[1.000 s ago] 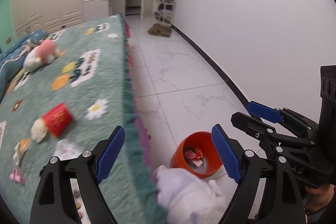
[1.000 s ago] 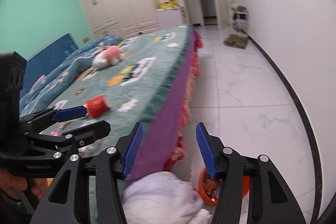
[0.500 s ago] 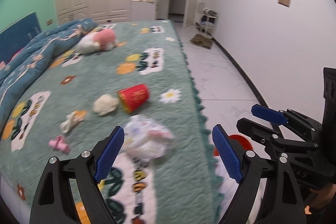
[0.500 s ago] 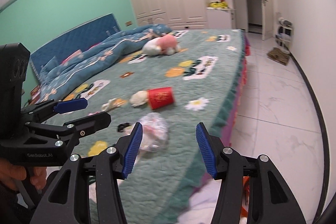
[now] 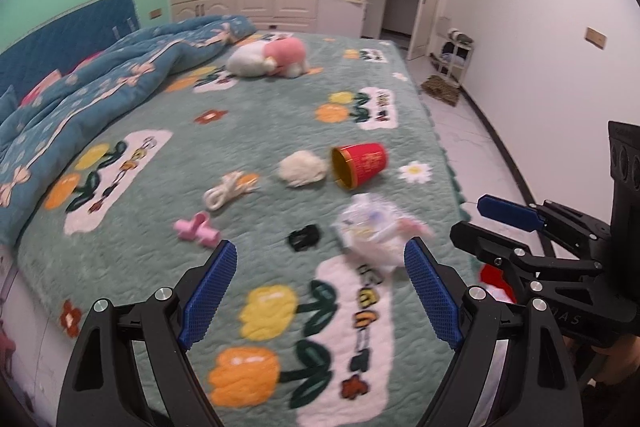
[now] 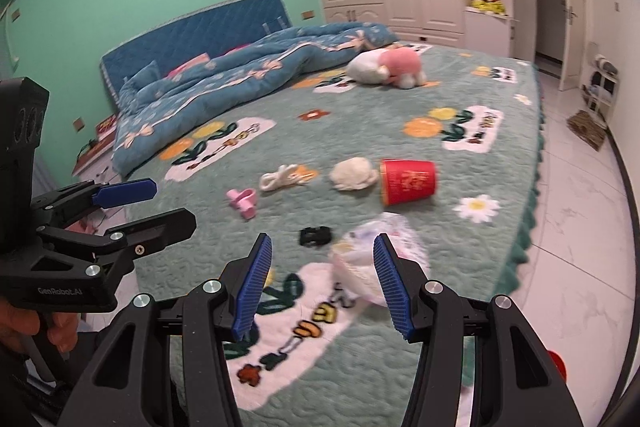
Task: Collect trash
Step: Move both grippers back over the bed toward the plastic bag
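While both tools hang over the foot of the green quilted bed (image 5: 280,131), neither carries anything: the left gripper (image 5: 320,291) is spread wide, the right gripper (image 6: 320,287) about half spread, presumably readied for the next pick. Nearest lies a crumpled white plastic wrapper (image 5: 376,231), just ahead of the right one's fingers, likely the next target. Beside it sits a small black clip (image 5: 304,237); farther on, a pink plastic piece (image 5: 196,229), a white cord (image 5: 226,189), a wadded white tissue (image 5: 302,169) and a tipped red paper cup (image 5: 360,163). Down beside the bed, an orange bin (image 6: 556,363) barely peeks out.
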A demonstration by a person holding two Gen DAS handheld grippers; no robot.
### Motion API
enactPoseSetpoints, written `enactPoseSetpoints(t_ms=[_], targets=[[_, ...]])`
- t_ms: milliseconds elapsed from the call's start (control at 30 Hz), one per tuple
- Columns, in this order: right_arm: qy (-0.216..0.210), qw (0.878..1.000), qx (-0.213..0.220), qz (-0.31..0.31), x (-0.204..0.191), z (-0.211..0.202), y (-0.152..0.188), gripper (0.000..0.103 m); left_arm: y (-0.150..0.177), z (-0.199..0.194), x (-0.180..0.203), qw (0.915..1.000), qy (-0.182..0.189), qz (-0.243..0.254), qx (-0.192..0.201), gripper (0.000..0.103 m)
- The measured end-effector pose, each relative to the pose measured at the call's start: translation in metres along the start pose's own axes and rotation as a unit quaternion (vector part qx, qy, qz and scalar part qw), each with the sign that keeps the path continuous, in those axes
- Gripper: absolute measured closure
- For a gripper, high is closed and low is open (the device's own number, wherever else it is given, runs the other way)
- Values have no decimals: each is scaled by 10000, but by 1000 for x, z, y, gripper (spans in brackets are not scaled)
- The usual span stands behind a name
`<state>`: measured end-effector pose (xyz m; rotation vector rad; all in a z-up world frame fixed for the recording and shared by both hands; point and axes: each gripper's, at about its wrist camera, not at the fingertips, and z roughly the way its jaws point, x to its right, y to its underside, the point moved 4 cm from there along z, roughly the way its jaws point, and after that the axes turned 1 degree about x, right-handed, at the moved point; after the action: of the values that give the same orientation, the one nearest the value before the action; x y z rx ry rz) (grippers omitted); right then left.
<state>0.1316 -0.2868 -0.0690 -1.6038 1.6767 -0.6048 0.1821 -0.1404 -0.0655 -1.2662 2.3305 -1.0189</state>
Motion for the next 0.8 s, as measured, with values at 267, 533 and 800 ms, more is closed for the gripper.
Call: enactPoseSetpoints(t_ms=[267, 533, 800], targets=[[25, 9996, -238, -131, -7, 32, 4, 49, 14, 22, -21, 9993, -4, -162, -340, 18], [407, 9976, -547, 95, 41, 57, 14, 49, 18, 63, -5, 9972, 275, -70, -698, 18], [472, 9937, -1010, 92, 75, 102, 31, 39, 18, 102, 0, 9941, 310, -35, -1040, 18]])
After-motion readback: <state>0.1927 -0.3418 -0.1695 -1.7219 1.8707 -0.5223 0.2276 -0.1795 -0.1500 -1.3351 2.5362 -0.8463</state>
